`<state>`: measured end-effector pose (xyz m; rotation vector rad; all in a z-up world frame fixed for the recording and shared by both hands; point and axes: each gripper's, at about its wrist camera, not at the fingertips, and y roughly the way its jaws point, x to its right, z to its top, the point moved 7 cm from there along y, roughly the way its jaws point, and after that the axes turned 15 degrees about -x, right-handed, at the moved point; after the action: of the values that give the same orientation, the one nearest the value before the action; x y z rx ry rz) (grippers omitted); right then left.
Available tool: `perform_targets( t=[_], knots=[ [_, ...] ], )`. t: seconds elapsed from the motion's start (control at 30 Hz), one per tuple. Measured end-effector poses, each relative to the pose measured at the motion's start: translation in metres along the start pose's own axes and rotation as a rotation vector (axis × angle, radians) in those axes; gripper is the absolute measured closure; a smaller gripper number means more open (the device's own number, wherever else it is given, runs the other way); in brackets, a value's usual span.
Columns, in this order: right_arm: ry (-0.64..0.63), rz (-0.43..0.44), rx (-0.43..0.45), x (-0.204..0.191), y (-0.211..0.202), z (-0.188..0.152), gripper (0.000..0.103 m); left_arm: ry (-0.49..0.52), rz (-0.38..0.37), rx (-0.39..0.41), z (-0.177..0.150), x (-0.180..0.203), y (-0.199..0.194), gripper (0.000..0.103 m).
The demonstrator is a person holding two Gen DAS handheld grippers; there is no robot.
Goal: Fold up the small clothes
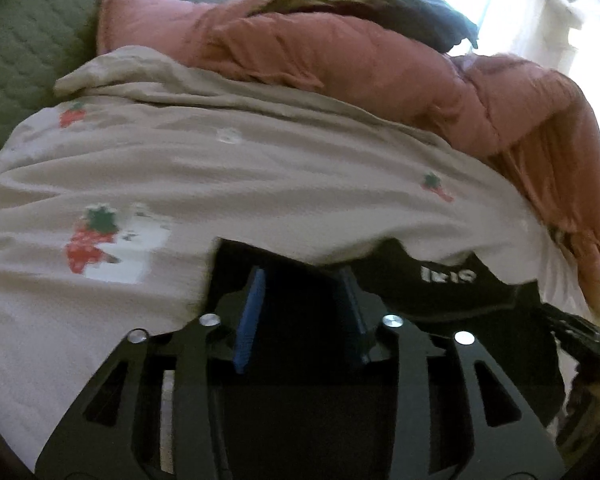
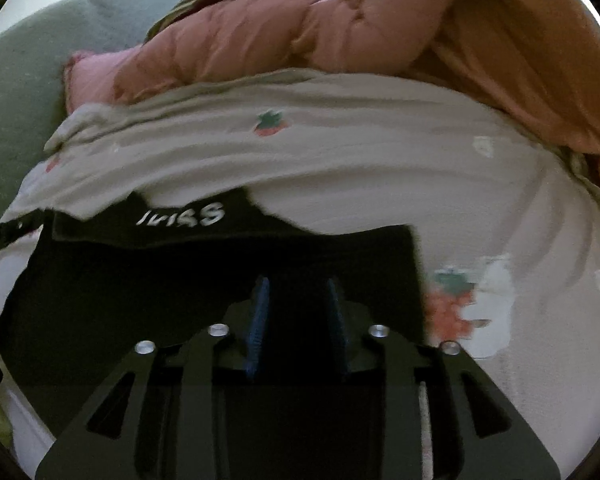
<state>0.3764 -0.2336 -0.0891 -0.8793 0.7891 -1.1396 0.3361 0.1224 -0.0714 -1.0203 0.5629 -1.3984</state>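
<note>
A black garment with white lettering (image 1: 448, 276) lies on a white blanket with strawberry prints (image 1: 180, 176). It also shows in the right wrist view (image 2: 180, 216), on the same blanket (image 2: 340, 160). My left gripper (image 1: 300, 280) is open, its blue pads over the garment's left edge with dark cloth between them. My right gripper (image 2: 296, 292) is open over the garment's right part. The garment's near part is hidden under both grippers.
A heap of pink and rust-orange clothes (image 1: 340, 48) lies just behind the blanket, with dark clothes (image 1: 420, 4) on top. It also shows in the right wrist view (image 2: 380, 24). A green quilted cover (image 1: 24, 40) lies at the left.
</note>
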Motion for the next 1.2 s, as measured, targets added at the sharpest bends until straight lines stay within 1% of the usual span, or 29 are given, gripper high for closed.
perform_targets(
  t=[0.1, 0.17, 0.2, 0.27, 0.3, 0.37, 0.47, 0.57, 0.63, 0.67, 0.7, 0.73, 0.77, 0.8, 0.87, 0.97, 1.1, 1.17, 1.2],
  knots=[
    [0.04, -0.031, -0.005, 0.024, -0.002, 0.003, 0.064, -0.03, 0.021, 0.002, 0.0, -0.023, -0.001, 0.071],
    [0.064, -0.039, -0.018, 0.035, 0.001, 0.005, 0.059, -0.046, 0.0, -0.025, -0.002, -0.034, 0.003, 0.071],
    [0.077, -0.036, -0.023, 0.039, 0.003, 0.007, 0.058, -0.049, -0.015, -0.035, -0.003, -0.036, 0.004, 0.07],
    [0.075, -0.034, -0.041, 0.041, 0.008, 0.01, 0.054, -0.044, -0.057, -0.064, -0.004, -0.039, 0.006, 0.065],
    [0.069, -0.032, -0.052, 0.041, 0.012, 0.012, 0.053, -0.046, -0.079, -0.072, -0.005, -0.04, 0.007, 0.064],
    [0.059, -0.008, -0.065, 0.037, 0.018, 0.016, 0.053, -0.048, -0.098, -0.075, -0.006, -0.041, 0.006, 0.063],
    [0.071, 0.008, -0.083, 0.033, 0.029, 0.023, 0.053, -0.023, -0.068, -0.089, -0.007, -0.039, 0.012, 0.063],
    [0.088, 0.019, -0.088, 0.033, 0.037, 0.026, 0.052, -0.009, -0.086, -0.114, -0.007, -0.038, 0.022, 0.063],
    [0.109, 0.038, -0.095, 0.035, 0.041, 0.026, 0.054, -0.011, -0.107, -0.128, -0.005, -0.038, 0.029, 0.063],
    [0.117, 0.049, -0.094, 0.036, 0.041, 0.025, 0.06, -0.008, -0.116, -0.13, -0.004, -0.037, 0.031, 0.063],
    [0.123, 0.057, -0.085, 0.038, 0.039, 0.024, 0.062, -0.004, -0.127, -0.129, -0.003, -0.035, 0.032, 0.063],
    [0.131, 0.061, -0.073, 0.04, 0.037, 0.024, 0.07, 0.001, -0.128, -0.131, -0.003, -0.034, 0.033, 0.065],
    [0.138, 0.066, -0.064, 0.042, 0.035, 0.024, 0.08, 0.011, -0.119, -0.126, -0.003, -0.032, 0.033, 0.071],
    [0.144, 0.074, -0.053, 0.044, 0.032, 0.024, 0.084, 0.019, -0.113, -0.122, -0.003, -0.031, 0.033, 0.085],
    [0.14, 0.083, -0.036, 0.045, 0.027, 0.023, 0.089, 0.038, -0.102, -0.113, -0.005, -0.029, 0.033, 0.092],
    [0.131, 0.077, -0.003, 0.046, 0.018, 0.022, 0.091, 0.065, -0.104, -0.079, -0.003, -0.024, 0.024, 0.095],
    [0.174, 0.116, 0.058, 0.058, -0.001, 0.025, 0.091, 0.105, -0.106, 0.002, 0.005, -0.015, 0.003, 0.095],
    [0.191, 0.132, 0.071, 0.063, -0.004, 0.027, 0.091, 0.107, -0.109, 0.019, 0.009, -0.013, -0.002, 0.095],
    [0.193, 0.125, 0.069, 0.065, -0.003, 0.027, 0.091, 0.108, -0.105, 0.023, 0.01, -0.012, -0.002, 0.096]
  ],
)
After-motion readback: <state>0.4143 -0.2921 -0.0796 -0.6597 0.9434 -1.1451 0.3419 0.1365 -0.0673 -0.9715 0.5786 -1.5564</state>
